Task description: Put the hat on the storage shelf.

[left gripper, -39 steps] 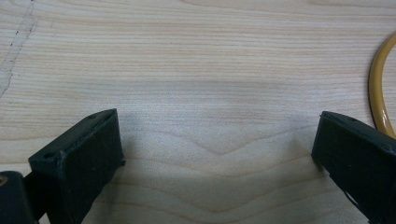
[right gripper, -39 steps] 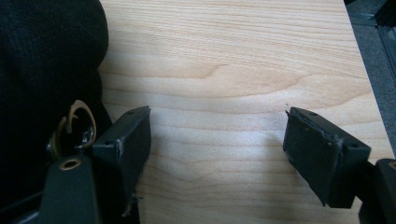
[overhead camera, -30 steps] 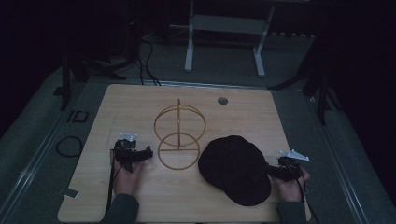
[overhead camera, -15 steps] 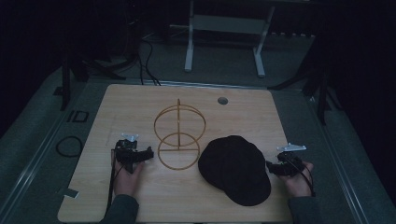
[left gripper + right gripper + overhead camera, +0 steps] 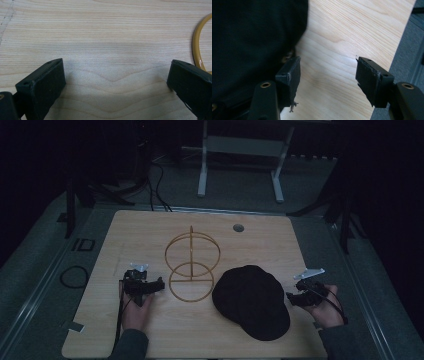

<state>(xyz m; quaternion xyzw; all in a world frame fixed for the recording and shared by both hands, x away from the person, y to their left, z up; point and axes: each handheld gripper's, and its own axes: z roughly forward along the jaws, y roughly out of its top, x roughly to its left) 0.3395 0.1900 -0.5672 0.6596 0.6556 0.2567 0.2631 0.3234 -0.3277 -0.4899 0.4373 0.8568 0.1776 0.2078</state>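
Note:
A black cap (image 5: 252, 301) lies flat on the wooden table (image 5: 145, 235), right of centre. A gold wire stand (image 5: 192, 265) made of two rings on a post stands in the middle. My left gripper (image 5: 152, 286) rests left of the stand, pointing at it. Its jaws stand open (image 5: 115, 80) over bare wood, with the stand's gold base ring (image 5: 197, 47) at the right edge. My right gripper (image 5: 291, 297) sits just right of the cap, open (image 5: 328, 75). One of its fingers (image 5: 289, 75) is at the edge of the cap (image 5: 249, 37), with nothing between the jaws.
A small round grommet (image 5: 238, 227) is set in the table's far side. The table's right edge (image 5: 402, 42) runs close beside my right gripper, with grey floor beyond. A white frame (image 5: 240, 150) stands behind the table, and cables lie on the floor at the left.
My right hand has shifted slightly outward and away from me, the gripper staying beside the cap. The left gripper, cap and stand have not moved.

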